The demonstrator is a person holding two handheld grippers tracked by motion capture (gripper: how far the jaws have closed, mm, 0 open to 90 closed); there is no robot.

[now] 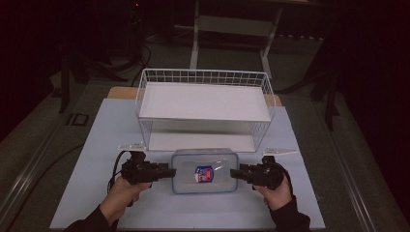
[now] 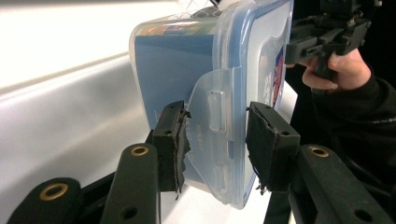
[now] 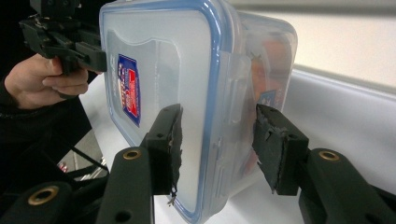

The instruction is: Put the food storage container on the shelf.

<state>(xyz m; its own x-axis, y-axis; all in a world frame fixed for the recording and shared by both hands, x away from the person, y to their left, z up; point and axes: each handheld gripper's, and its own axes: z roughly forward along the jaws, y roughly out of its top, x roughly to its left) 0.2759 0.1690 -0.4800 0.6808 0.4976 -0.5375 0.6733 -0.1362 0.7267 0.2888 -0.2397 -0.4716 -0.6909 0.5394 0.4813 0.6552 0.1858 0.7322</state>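
Our left gripper [image 1: 167,172] is gripping the left end of the clear plastic box [image 1: 205,171], its 2 pads pressing on the side clip [image 2: 212,130] of the blue-rimmed lid [image 3: 163,93]. Our right gripper [image 1: 235,173] is reaching around the right end, but its 2 jaws are standing slightly apart from the box, not clenched. We are seeing the box on the white table [image 1: 96,159], just in front of the wire basket [image 1: 205,77].

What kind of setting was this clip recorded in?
Probably a lab or recording workspace, not a home. A white sheet covers the table, bearing only a white wire basket and a clear plastic container. Metal stand legs and cables sit on the dark floor behind.
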